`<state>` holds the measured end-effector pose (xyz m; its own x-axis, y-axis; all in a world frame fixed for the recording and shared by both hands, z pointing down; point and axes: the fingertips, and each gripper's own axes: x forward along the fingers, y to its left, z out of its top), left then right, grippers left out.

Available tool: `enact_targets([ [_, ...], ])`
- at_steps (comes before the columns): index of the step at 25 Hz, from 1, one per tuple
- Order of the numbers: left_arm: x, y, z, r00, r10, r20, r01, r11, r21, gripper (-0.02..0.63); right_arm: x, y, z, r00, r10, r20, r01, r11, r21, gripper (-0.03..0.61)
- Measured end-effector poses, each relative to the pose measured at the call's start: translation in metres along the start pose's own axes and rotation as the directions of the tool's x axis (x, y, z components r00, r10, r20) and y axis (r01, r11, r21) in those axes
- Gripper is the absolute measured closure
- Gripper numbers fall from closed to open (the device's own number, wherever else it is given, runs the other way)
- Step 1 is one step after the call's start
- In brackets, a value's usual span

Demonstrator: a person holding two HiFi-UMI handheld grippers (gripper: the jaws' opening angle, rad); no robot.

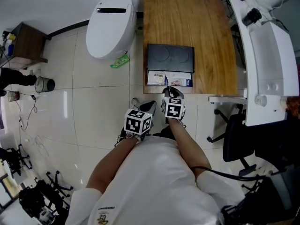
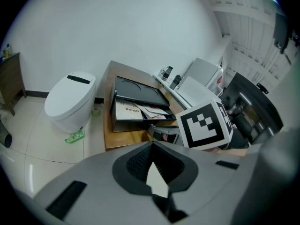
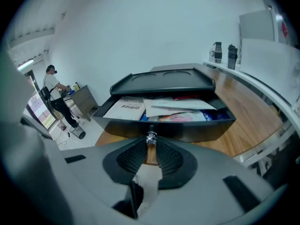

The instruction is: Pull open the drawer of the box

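Note:
A black box (image 1: 169,57) sits at the near end of a wooden table (image 1: 187,13). Its drawer (image 1: 169,78) is pulled out toward me, with papers and booklets showing inside (image 3: 164,109). My right gripper (image 1: 169,92) is at the drawer's front. In the right gripper view its jaws (image 3: 151,144) are shut on the small metal drawer knob (image 3: 151,138). My left gripper (image 1: 146,108) hangs left of it, off the table's corner over the floor. Its jaws (image 2: 152,146) are shut with nothing between them, and the box (image 2: 140,95) lies ahead of it.
A white toilet (image 1: 110,26) stands left of the table, a green object (image 1: 120,61) on the floor beside it. A large white machine (image 1: 269,64) and a black office chair (image 1: 234,137) are on the right. A person (image 3: 54,95) stands far off.

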<state>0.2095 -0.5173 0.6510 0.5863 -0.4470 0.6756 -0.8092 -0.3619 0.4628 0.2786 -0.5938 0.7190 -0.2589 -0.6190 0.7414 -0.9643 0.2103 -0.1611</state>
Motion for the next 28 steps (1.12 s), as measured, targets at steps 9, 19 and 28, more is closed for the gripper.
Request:
enact_targets([
  [9,-0.001,-0.002,-0.006,1.000,0.002,-0.004,-0.002,1.000,-0.009,0.612,-0.006,0.003,-0.008,1.000,0.007,-0.007,-0.007,1.000,-0.005,0.525],
  [19,0.000,-0.006,-0.010,1.000,-0.005,-0.013,0.005,1.000,-0.008,0.612,-0.013,0.004,-0.019,1.000,0.013,-0.018,-0.013,1.000,-0.003,0.525],
  [28,0.003,-0.011,-0.015,1.000,-0.014,-0.026,0.014,1.000,-0.006,0.612,-0.019,0.006,-0.030,0.999,0.021,-0.029,-0.021,1.000,-0.006,0.525],
])
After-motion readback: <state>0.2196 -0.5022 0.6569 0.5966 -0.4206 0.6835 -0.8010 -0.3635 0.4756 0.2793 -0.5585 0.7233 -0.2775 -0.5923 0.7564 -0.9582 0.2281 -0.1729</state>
